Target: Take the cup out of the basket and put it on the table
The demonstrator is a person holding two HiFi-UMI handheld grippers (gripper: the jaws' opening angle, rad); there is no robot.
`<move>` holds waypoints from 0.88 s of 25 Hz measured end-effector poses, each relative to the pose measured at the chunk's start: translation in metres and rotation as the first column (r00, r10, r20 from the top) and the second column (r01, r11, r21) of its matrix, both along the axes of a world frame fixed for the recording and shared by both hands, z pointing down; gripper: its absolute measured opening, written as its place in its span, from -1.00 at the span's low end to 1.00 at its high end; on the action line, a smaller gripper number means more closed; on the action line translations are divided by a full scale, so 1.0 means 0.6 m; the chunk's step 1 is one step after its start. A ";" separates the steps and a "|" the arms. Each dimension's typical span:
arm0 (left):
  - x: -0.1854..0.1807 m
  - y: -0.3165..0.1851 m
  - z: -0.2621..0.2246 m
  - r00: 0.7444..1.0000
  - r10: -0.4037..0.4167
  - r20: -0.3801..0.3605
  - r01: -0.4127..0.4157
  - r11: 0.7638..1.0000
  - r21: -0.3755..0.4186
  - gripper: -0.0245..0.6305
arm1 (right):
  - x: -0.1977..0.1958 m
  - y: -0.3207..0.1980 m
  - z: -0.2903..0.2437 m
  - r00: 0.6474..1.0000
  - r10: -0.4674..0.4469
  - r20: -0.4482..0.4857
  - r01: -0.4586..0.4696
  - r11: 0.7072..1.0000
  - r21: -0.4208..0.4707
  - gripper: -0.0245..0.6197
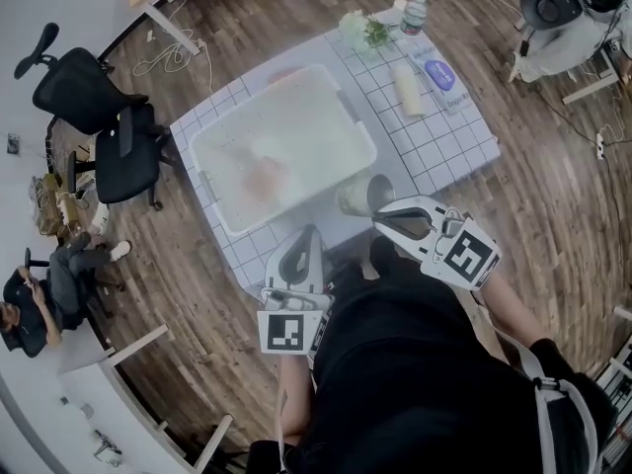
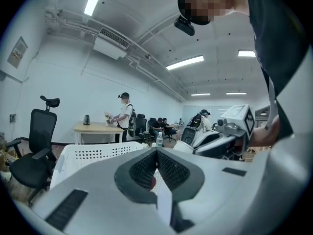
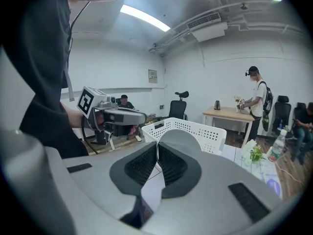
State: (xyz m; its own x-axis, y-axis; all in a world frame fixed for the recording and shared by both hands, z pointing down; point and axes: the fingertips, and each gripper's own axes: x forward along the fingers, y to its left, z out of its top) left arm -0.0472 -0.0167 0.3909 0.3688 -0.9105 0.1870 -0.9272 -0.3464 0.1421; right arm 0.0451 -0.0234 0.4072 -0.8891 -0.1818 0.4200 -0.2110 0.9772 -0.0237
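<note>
Office test rig: on the white grid-tiled table (image 1: pixel 449 146), R gripper (image 3: pixel 157 153) clenched on the pale grey cup (image 1: pixel 357 197), already out of the white perforated plastic basket (image 1: pixel 351 112), just beside it. Set-down prob. remains. L gripper (image 2: pixel 156 155) clenched, empty.

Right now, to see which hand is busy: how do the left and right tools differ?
The right tool grips the cup beside the basket; the left tool grips nothing. The right tool reaches over the table; the left tool hangs back at its near edge. Both are shut.
</note>
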 end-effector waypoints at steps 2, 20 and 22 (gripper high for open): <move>0.000 0.001 0.002 1.000 -0.001 -0.001 0.001 1.000 -0.006 -0.90 | 0.011 0.001 0.022 1.000 0.022 -0.017 -0.022 1.000 -0.021 -0.84; 0.015 0.023 0.032 1.000 0.023 -0.005 -0.023 0.998 -0.051 -0.90 | 0.086 -0.049 0.259 0.936 0.110 -0.334 -0.113 0.993 0.011 -0.84; 0.015 0.025 0.030 1.000 0.019 -0.008 -0.019 0.999 -0.050 -0.90 | 0.091 -0.052 0.278 0.922 0.102 -0.374 -0.104 0.994 0.014 -0.84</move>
